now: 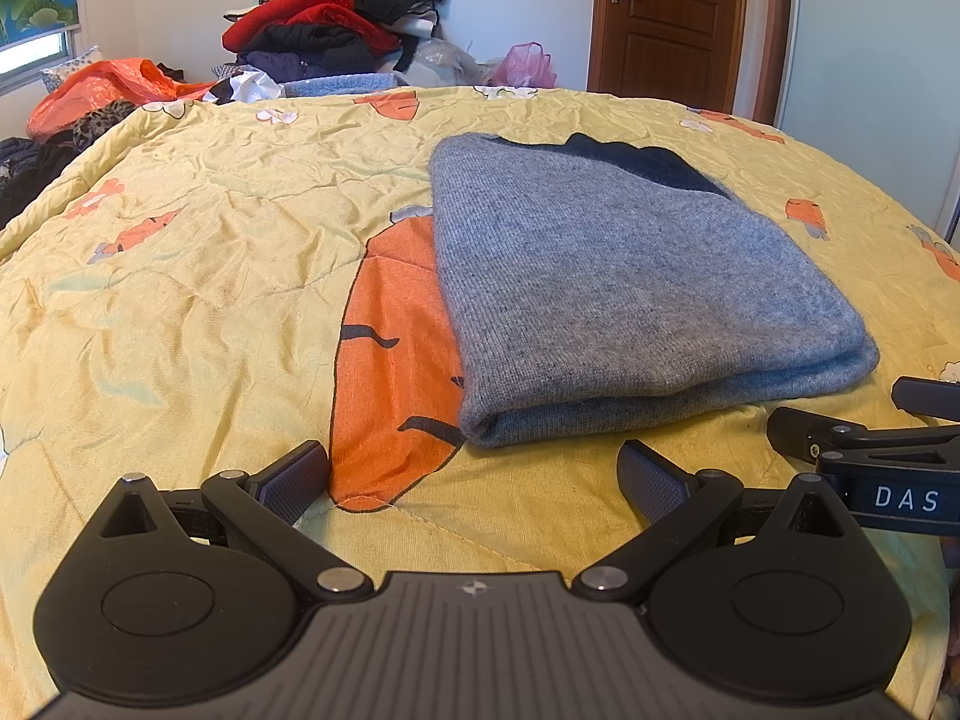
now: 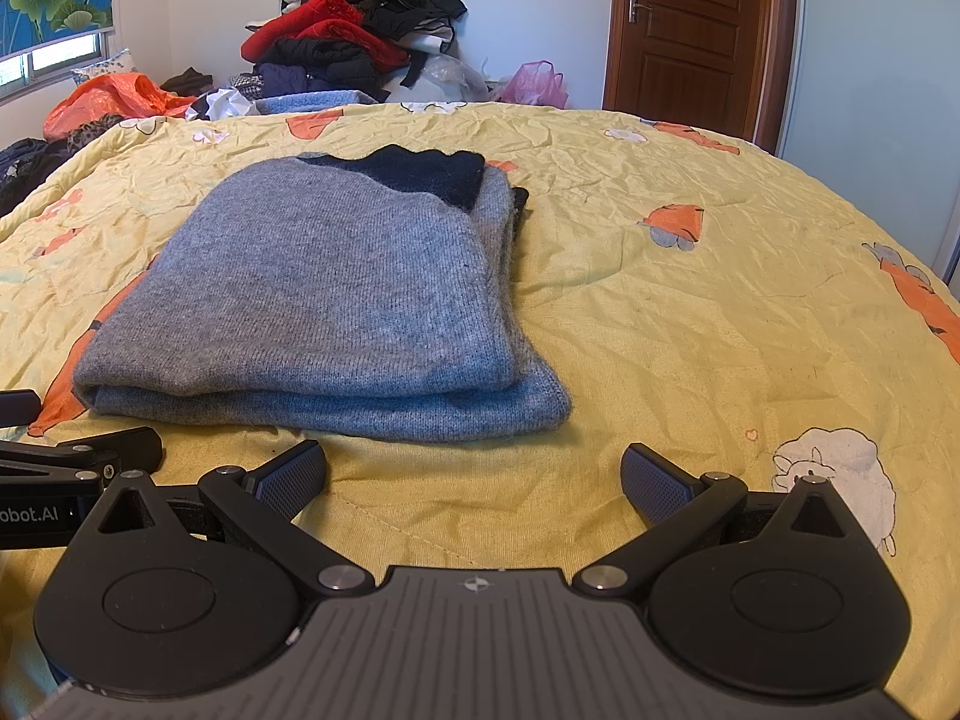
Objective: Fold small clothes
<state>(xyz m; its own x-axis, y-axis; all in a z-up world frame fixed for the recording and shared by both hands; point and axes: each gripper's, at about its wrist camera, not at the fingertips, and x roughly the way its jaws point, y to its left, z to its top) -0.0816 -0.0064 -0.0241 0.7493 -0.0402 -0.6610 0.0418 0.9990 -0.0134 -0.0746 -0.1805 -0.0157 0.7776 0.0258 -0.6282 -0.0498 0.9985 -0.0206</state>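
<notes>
A folded grey knitted sweater with a dark navy part [image 1: 606, 276] [image 2: 336, 294] lies flat on the yellow carrot-print quilt [image 1: 180, 300] [image 2: 690, 330], its long axis running away from the cameras, fold edge nearest, navy end far. The left gripper [image 1: 474, 480] and right gripper [image 2: 474, 480] both stand wide apart, empty, just short of it. Behind are a heap of red and black clothes [image 1: 336, 18] and a brown wooden door [image 2: 696, 30].

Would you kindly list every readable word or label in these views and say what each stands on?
"DAS": white letters on the black body of the right gripper, cut off at the frame's edge.
"obot.AI": white letters on the black body of the left gripper, its start cut off.
Nothing else legible.
</notes>
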